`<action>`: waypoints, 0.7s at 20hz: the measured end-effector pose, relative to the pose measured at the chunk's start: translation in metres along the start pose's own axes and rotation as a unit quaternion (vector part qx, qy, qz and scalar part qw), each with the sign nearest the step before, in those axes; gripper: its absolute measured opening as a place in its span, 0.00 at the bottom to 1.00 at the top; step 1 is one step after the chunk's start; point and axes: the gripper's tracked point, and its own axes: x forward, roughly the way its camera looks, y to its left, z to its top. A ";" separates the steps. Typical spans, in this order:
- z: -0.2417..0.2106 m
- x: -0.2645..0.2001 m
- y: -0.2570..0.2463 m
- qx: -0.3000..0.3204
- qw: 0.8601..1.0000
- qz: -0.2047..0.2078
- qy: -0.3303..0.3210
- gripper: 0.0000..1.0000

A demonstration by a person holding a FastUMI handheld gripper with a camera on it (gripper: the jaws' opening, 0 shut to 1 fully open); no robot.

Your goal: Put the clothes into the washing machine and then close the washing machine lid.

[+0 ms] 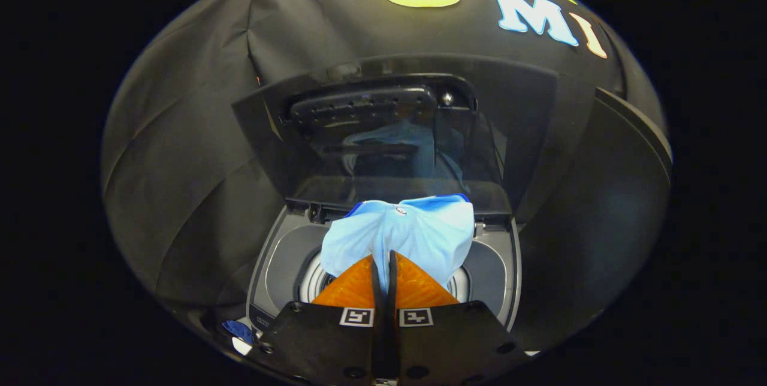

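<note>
A light blue garment [400, 236] is held bunched at the tips of the gripper [384, 263], whose fingers are pressed together on a fold of the cloth with almost no gap left between them. The garment hangs above the round drum opening [316, 281] of the washing machine [281, 254], just ahead of the fingers and spreading to both sides of them. A darker blue trim is seen along its far edge, and a small pale button or badge near its middle.

The washing machine lid [383, 140] stands raised on the far side of the opening, tilted back toward the booth wall; a faint reflection of the garment is seen in its dark glossy panel.

The cloth is judged to be soft, light and limp. It will sag and drape wherever it is unsupported, so trailing parts may catch on the rim of the opening. A pinch on a gathered fold near the middle, as is held now, is judged suitable, since a grip on one thin edge could slip. The lid is judged to be rigid and hinged at the far side, and is best taken or pushed at its free upper edge.
</note>
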 end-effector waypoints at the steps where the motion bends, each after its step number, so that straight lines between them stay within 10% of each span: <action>1: -0.001 0.001 -0.001 -0.003 1.000 -0.003 0.000 0.01; 11: -0.009 0.006 -0.004 0.004 1.000 -0.010 0.014 0.02; 14: -0.021 0.007 -0.018 -0.020 0.998 -0.048 0.029 0.59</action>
